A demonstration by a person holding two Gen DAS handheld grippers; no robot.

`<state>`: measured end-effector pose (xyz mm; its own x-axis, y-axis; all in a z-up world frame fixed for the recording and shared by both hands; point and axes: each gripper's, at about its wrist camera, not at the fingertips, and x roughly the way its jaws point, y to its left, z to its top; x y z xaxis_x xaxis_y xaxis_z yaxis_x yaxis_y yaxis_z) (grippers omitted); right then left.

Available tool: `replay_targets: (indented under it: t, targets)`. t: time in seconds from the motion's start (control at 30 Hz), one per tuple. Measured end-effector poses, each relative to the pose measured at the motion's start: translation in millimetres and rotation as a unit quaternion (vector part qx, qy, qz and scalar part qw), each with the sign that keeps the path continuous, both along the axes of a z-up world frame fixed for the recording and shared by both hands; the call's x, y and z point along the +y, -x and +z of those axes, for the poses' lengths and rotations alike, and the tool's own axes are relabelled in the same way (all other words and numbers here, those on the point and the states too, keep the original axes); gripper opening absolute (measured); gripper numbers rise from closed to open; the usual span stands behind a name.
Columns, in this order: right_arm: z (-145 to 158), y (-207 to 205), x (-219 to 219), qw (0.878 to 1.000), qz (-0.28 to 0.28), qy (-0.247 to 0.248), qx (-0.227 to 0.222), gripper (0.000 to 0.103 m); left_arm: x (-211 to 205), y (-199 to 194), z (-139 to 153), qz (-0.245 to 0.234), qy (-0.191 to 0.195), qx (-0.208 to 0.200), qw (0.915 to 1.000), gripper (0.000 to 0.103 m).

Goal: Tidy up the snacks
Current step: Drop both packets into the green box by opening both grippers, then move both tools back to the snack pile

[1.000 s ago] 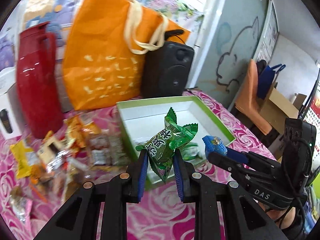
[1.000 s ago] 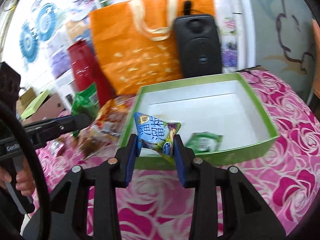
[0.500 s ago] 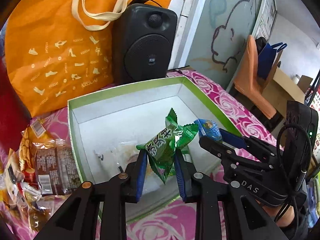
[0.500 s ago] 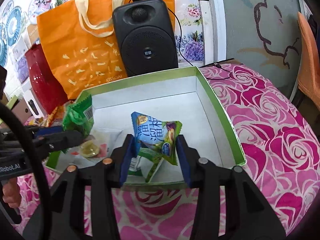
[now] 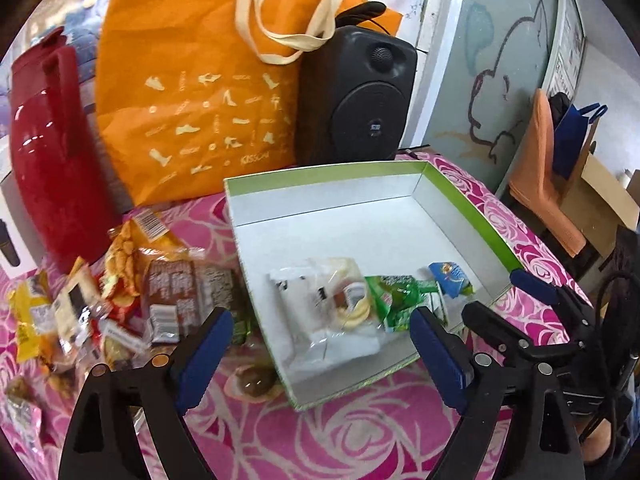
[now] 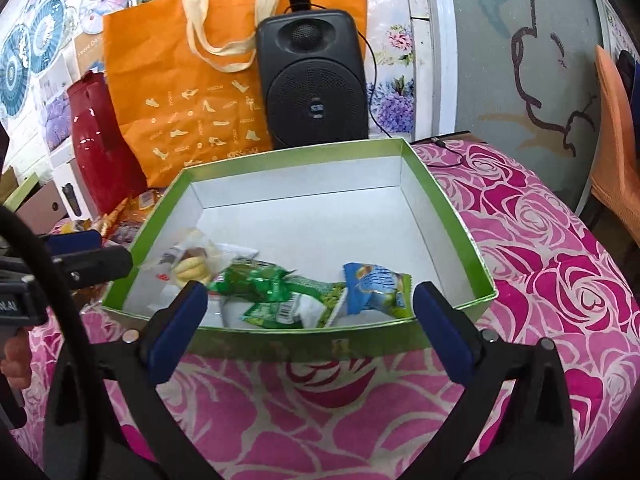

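Left gripper (image 5: 320,344): fingers spread wide, holding nothing. Right gripper (image 6: 310,312): fingers spread wide, holding nothing.

Green box (image 6: 448,204): open-topped, white inside, resting on the desk (image 6: 560,264) directly ahead of both pairs of fingers. Its near wall lies just beyond the right fingers.

Contents, all lying loose on the box floor at the near end:
- Green snack packet (image 6: 280,292), between the right fingertips as seen from the right wrist.
- Blue snack packet (image 6: 376,290), just beside the green one, toward the right finger.
- Clear biscuit packet (image 5: 332,300), ahead of the left gripper, touching the green packet.

Loose snack pile (image 5: 132,280): on the desk outside the box, beyond the left gripper's left finger.

Behind the box stand an orange bag (image 5: 208,92), a black speaker (image 6: 316,84) and a red jug (image 5: 48,140).
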<state>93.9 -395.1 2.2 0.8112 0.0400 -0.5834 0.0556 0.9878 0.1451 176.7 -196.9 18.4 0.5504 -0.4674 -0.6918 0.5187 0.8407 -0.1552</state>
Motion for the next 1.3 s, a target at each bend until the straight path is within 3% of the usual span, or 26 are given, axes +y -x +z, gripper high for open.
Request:
replay_targets:
  t: [0.23,0.5,0.67,0.87,1.1,1.3]
  targets:
    - [30,23,35,0.999,0.039,-0.017,-0.033,0.103,48,28,20,0.036,0.007,-0.028,0.9989,0.092]
    - [17,35,116,0.991,0.131,-0.028,-0.019,0.103,133,54,2,0.124,0.000,-0.017,0.9921,0.092]
    - [5,35,164,0.978,0.202,-0.048,0.003,0.103,194,60,-22,0.192,-0.015,0.018,0.9811,0.092]
    - [-9,22,201,0.965,0.250,-0.062,0.043,0.103,268,63,-42,0.261,0.006,0.038,0.9645,0.092]
    - [-24,-16,240,0.964,0.252,-0.040,0.073,0.103,312,52,-49,0.284,0.038,0.044,0.9571,0.091]
    - [-35,-48,263,0.969,0.231,-0.020,0.086,0.103,314,29,-55,0.263,0.046,0.061,0.9618,0.089]
